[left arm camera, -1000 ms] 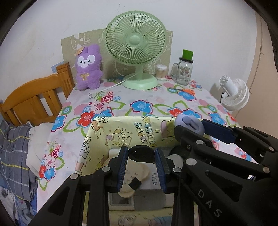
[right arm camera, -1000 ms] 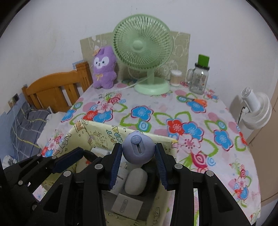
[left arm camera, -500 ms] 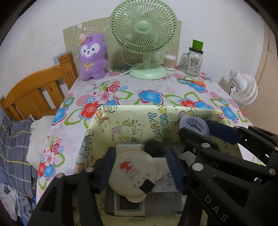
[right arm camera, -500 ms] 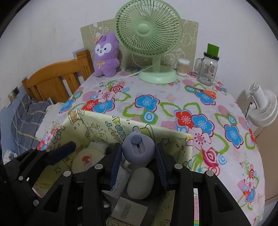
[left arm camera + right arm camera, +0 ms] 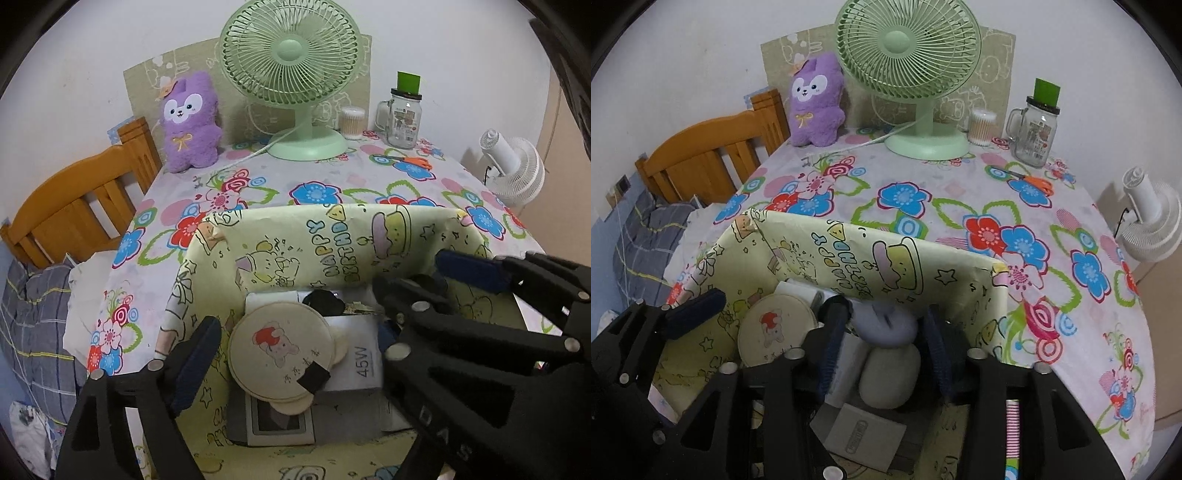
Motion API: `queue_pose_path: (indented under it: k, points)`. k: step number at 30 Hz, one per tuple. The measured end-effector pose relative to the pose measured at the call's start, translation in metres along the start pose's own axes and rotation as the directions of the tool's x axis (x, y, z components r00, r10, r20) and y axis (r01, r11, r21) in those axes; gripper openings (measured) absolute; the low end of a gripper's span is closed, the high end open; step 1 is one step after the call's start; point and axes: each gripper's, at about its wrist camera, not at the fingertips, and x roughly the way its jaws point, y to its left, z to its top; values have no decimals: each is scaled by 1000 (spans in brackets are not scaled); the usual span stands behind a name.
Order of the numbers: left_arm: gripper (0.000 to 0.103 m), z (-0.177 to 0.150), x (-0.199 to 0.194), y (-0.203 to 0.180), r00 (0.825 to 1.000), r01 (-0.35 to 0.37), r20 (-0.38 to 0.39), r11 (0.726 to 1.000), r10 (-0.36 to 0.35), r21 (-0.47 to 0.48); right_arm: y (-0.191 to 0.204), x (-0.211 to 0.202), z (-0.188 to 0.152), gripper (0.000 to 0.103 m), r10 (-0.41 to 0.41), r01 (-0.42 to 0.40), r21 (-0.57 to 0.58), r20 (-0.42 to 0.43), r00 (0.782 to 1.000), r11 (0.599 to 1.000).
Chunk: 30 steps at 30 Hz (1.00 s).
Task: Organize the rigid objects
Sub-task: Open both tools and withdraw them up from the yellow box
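A yellow "Happy Birthday" box [image 5: 332, 236] [image 5: 886, 258] stands at the near end of the flowered table. Inside lie a round cream bear-print case [image 5: 280, 350], a white "45W" carton [image 5: 358, 362], a small black object [image 5: 325, 299] and a grey oval piece [image 5: 890, 376]. My left gripper [image 5: 291, 317] hangs over the box, its jaws opening wide, with nothing pressed between them. My right gripper [image 5: 884, 343] reaches into the box's right side, also opening. A blurred lavender round gadget [image 5: 886, 325] sits loose between its pads, resting on the grey piece.
A green desk fan [image 5: 908, 48], a purple plush [image 5: 814, 99], a cotton-swab tub [image 5: 981, 127], a lidded glass jar [image 5: 1036, 129] and orange scissors [image 5: 1032, 181] stand at the table's far end. A white fan [image 5: 1148, 218] is off the right edge, a wooden headboard [image 5: 709, 162] to the left.
The left jaws went from shut on the black object to wide apart, leaving it in the box. The right gripper sank into the box and its jaws parted from the lavender gadget.
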Motion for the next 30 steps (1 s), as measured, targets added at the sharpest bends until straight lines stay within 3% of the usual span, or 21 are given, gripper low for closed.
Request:
queue_pose_path:
  k: [5,10,12,18,24,30]
  points:
    - [97,-2,-6,-2,1000,13,-2,1000,-13,-6,0,-13,-2,76,-27,28,-20,41,999,999]
    - [99,-3,-15,-5,999,27,20,1000,-27,-4,-1,-26,-5,79,-38,39,-25,75,996,999]
    - [100,-4,-20,-7,998,48,29,999,-48,-3,-3,-30,-6,85,-49,51,-17,81,995,999]
    - [103,-6,-36,-11,997,18,79,1000,-17,-11,-12,-45,-11,88,-66,65,19,105,992,998]
    - [103,-7,-41,-19,997,-22,70,1000,21,7,-18,-56,-18,89,-90,88,29,110,990,996]
    - [103,-9,-51,-25,997,0,83,1000,0,8,-28,-67,-25,93,-102,96,54,123,987,994]
